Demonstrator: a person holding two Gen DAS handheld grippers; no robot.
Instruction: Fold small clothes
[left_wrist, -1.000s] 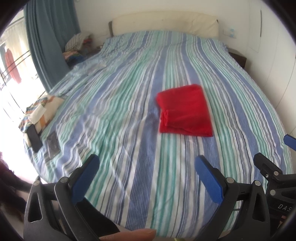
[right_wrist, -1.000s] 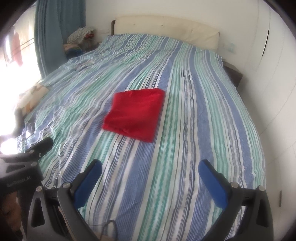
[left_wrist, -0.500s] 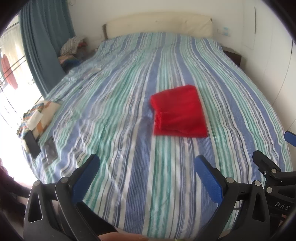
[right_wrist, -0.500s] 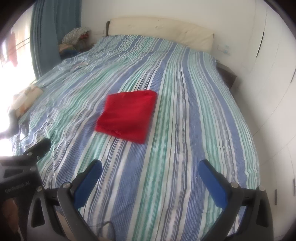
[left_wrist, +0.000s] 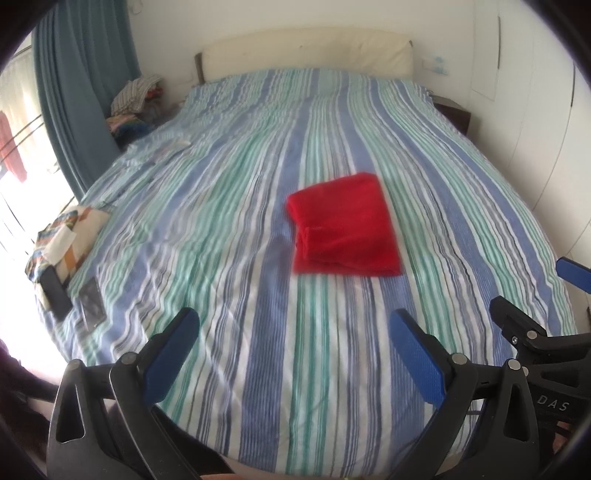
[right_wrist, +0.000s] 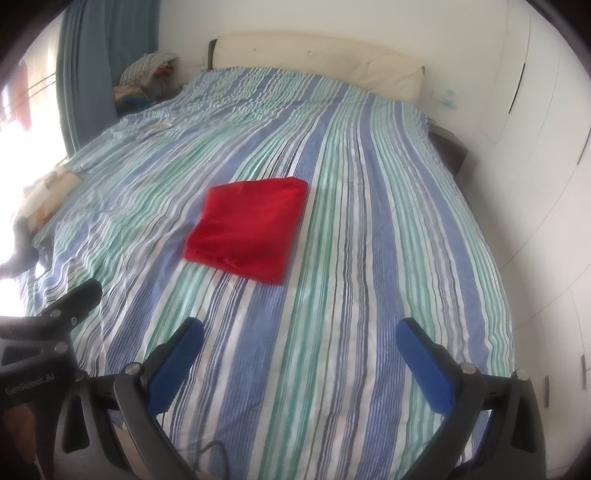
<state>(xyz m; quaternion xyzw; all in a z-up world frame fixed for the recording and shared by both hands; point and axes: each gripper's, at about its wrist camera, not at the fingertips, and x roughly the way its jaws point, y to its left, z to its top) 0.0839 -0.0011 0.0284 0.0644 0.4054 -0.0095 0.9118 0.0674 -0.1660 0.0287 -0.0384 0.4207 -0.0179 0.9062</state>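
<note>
Cloth (left_wrist: 343, 225) lies folded mid-bed (left_wrist: 229, 206), well apart from both grippers. We hold the left gripper (left_wrist: 291, 354) and right gripper (right_wrist: 299, 358) above the near edge, jaws spread, empty. We judge the fold finished; best leave it undisturbed.

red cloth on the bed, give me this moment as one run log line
red cloth: folded, flat on bed | left gripper: open, clear | right gripper: open, clear
</note>
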